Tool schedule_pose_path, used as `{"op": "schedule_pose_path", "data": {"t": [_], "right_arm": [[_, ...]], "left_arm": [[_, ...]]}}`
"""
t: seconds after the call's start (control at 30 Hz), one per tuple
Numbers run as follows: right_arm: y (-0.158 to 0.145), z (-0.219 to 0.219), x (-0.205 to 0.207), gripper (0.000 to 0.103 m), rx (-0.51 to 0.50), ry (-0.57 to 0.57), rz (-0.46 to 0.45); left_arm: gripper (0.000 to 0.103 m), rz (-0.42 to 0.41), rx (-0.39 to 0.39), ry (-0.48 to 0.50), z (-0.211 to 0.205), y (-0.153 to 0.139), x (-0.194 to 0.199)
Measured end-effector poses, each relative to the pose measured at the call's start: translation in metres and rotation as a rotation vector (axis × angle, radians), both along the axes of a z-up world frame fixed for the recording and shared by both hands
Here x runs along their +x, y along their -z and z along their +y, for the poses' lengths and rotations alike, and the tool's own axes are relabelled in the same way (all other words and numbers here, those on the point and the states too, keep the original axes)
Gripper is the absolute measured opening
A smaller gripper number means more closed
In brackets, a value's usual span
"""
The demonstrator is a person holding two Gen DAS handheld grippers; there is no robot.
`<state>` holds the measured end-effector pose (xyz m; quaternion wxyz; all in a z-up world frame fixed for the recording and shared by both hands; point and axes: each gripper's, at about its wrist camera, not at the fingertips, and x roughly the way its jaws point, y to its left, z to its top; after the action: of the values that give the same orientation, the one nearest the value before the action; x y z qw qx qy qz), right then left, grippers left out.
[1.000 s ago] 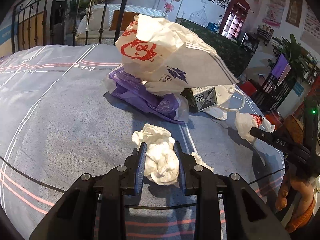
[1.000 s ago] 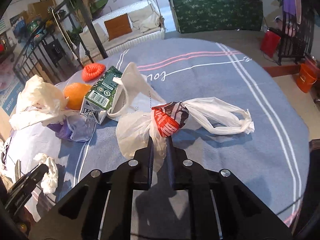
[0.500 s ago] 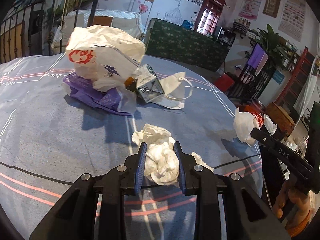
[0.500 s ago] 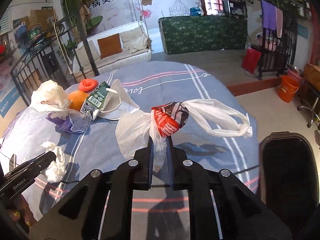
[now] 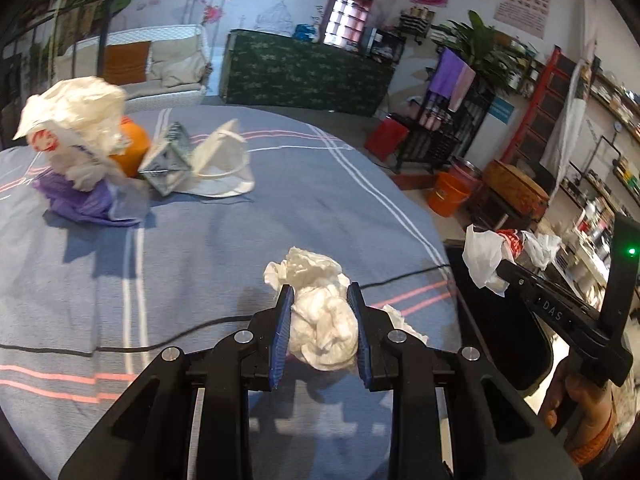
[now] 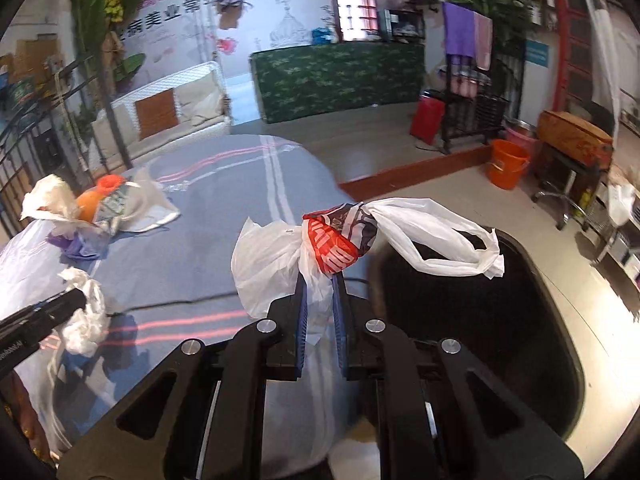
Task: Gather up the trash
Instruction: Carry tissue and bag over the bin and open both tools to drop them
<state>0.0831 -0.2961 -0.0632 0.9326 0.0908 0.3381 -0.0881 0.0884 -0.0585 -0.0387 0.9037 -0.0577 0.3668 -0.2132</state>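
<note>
A: What has the left gripper [image 5: 320, 300] got?

B: A crumpled white tissue wad [image 5: 320, 320], pinched between its two blue-padded fingers [image 5: 285, 320]. The wad bulges out past the fingertips and hangs over the near edge of the blue striped tablecloth [image 5: 240, 220].

A: And the right gripper [image 6: 319, 284]?

B: Clamped tight on the knotted neck of a white plastic bag with red print [image 6: 336, 240]. The bag's handles trail to the right, over the black bin [image 6: 500, 320] that stands just beside the table edge.

A: What lies on the table itself?

B: At the far left a heap: a crumpled white bag [image 5: 72, 116] on top of a purple bag [image 5: 84, 200], an orange [image 5: 130, 148] touching a small carton [image 5: 166, 164], and a white mask-like piece [image 5: 224, 168] just beside the carton, all well apart from both grippers
</note>
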Motion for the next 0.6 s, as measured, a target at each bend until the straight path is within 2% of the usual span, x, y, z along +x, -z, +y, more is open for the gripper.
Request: {"op": "schedule_pose_path", "data": {"t": [0.2, 0.33, 0.43, 0.47, 0.5, 0.6], "right_arm": [[0.019, -0.048, -0.023, 0.013, 0.006, 0.126, 0.069], [0.036, -0.07, -0.031, 0.014, 0.044, 0.181, 0.121], [0.043, -0.077, -0.035, 0.036, 0.039, 0.215, 0.133], [0.045, -0.079, -0.035, 0.055, 0.03, 0.232, 0.137], [0.045, -0.081, -0.037, 0.064, 0.03, 0.244, 0.13], [0.044, -0.084, -0.038, 0.066, 0.017, 0.258, 0.119]], "left_arm": [[0.028, 0.003, 0.016, 0.115, -0.042, 0.001, -0.002], [0.028, -0.011, 0.037, 0.19, -0.068, 0.001, -0.006], [0.028, -0.014, 0.039, 0.231, -0.086, 0.001, -0.008], [0.028, -0.009, 0.041, 0.242, -0.091, 0.002, -0.007], [0.028, 0.0, 0.044, 0.258, -0.097, 0.003, -0.006], [0.028, 0.028, 0.045, 0.291, -0.109, 0.007, -0.003]]}}
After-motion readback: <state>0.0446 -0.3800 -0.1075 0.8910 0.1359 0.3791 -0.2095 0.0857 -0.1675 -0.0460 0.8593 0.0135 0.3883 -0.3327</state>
